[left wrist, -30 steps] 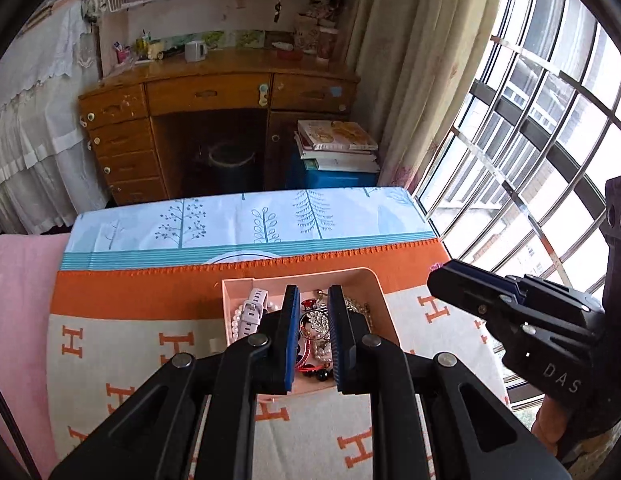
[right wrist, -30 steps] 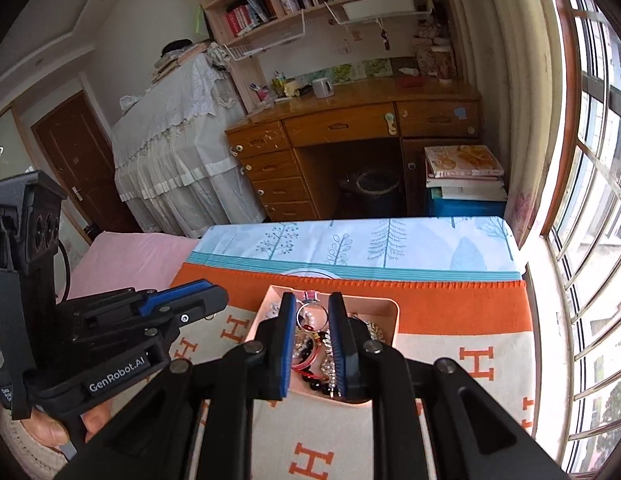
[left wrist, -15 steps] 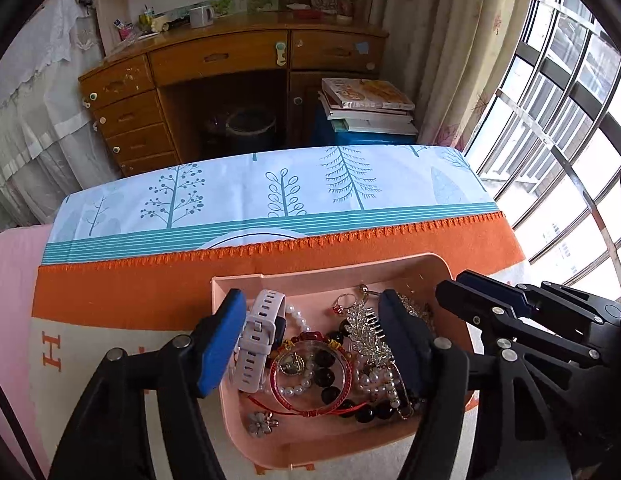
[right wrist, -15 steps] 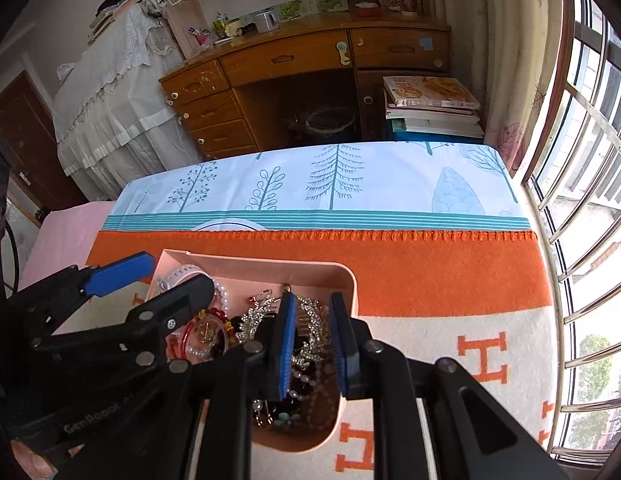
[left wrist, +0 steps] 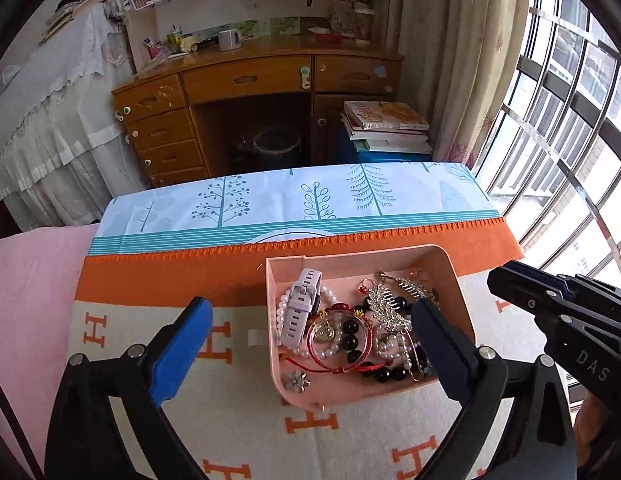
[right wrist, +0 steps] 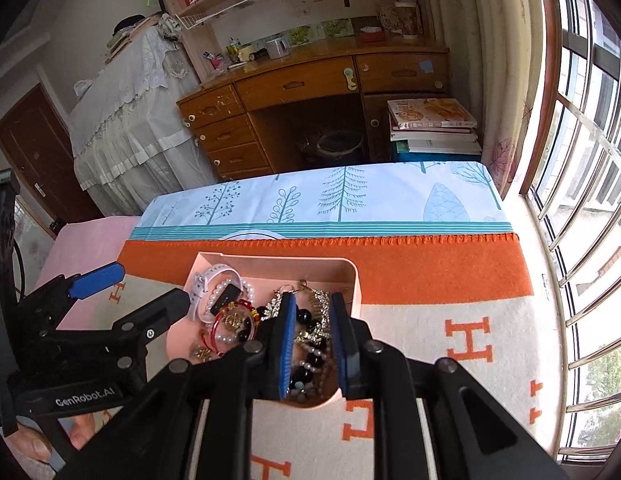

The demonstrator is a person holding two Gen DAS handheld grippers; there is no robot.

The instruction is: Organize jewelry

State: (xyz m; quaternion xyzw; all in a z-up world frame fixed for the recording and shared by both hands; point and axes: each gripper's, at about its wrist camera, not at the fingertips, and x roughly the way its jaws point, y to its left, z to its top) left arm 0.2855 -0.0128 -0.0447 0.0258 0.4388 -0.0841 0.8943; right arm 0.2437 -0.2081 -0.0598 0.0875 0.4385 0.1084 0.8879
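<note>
A pink tray (left wrist: 456, 280) sits on the orange and cream blanket and holds a heap of jewelry: a white watch (left wrist: 300, 308), a red bangle (left wrist: 338, 344), pearl and dark bead strings, silver hair combs (left wrist: 390, 304). My left gripper (left wrist: 310, 316) is wide open above the tray's left part, one finger outside the tray, one over its right side. My right gripper (right wrist: 310, 316) hovers over the tray (right wrist: 350, 276) with its fingers close together and nothing held; the combs and beads (right wrist: 310, 344) lie below the gap. The watch shows in the right wrist view too (right wrist: 208, 280).
The blanket (left wrist: 170, 276) lies over a tree-print cloth (left wrist: 270, 204). Beyond stand a wooden desk (left wrist: 250, 80), a stack of books (left wrist: 386, 124) and a curtain. Barred windows (right wrist: 582, 160) run along the right. A pink sheet (left wrist: 30, 280) lies at the left.
My left gripper has opened wide from shut and come down close over the tray. My right gripper has dropped toward the tray's right side, fingers still close together.
</note>
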